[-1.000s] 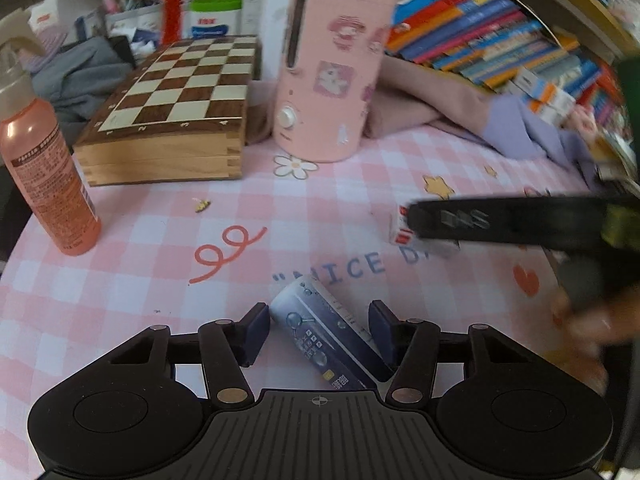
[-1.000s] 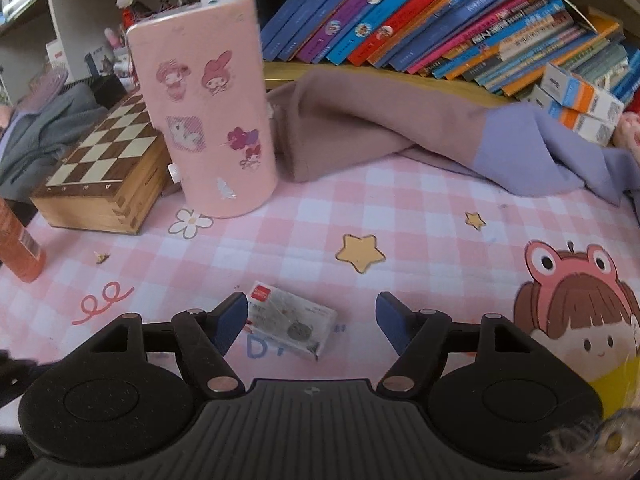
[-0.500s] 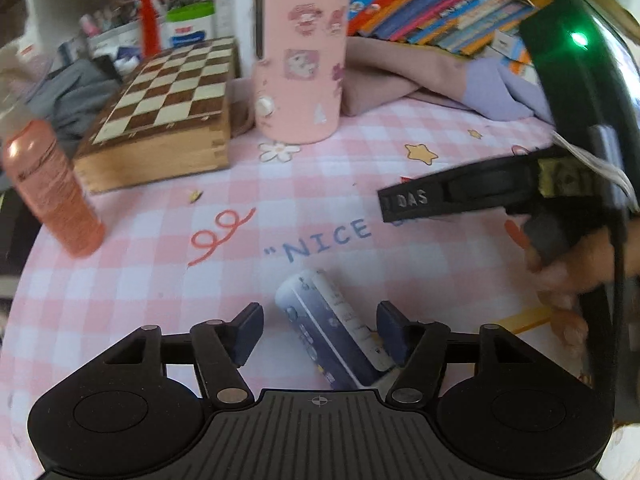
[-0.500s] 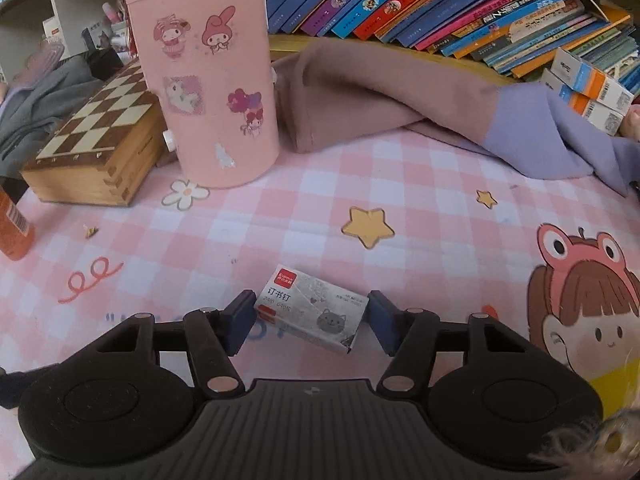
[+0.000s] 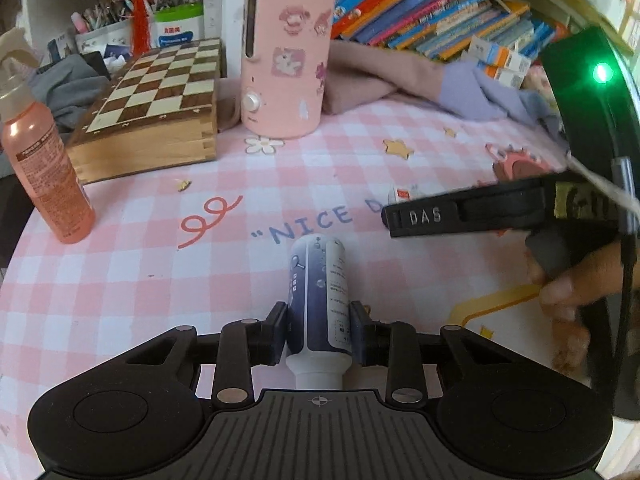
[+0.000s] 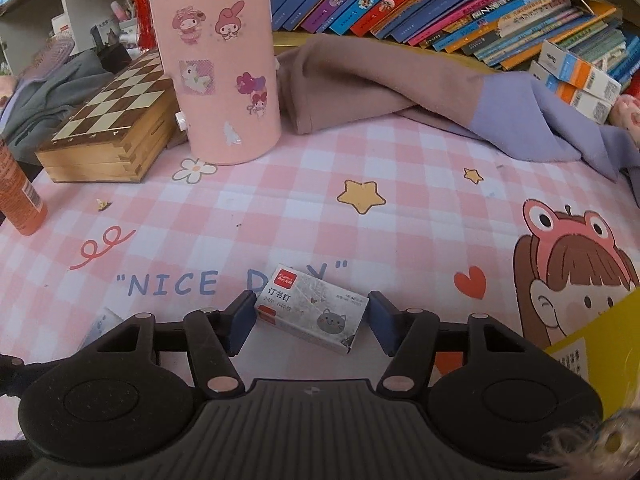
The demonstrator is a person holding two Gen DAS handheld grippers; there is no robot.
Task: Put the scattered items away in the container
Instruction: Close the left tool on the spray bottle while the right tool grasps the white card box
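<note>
A blue-and-white tube (image 5: pixel 318 272) lies on the pink checked mat, its white cap toward the camera. My left gripper (image 5: pixel 319 322) is closing on it, and both pads press its sides. A small grey staple box (image 6: pixel 320 312) with a cat print lies slantwise on the mat. My right gripper (image 6: pixel 311 305) has it between the pads, which touch its two end corners. In the left wrist view the right gripper (image 5: pixel 460 212) shows as a black bar held by a hand (image 5: pixel 568 284), with the staple box (image 5: pixel 402 193) peeking out behind it. A yellow box edge (image 6: pixel 592 344) sits at the lower right.
A tall pink sticker-covered canister (image 5: pixel 288 60) stands at the back beside a wooden chess box (image 5: pixel 152 100). An orange spray bottle (image 5: pixel 44 168) stands at the left. A brown and purple cloth (image 6: pixel 400 80) lies before a row of books (image 6: pixel 440 0).
The left jaws have closed onto the tube, which now lies straight between them instead of slanted. The right jaws have narrowed onto the staple box.
</note>
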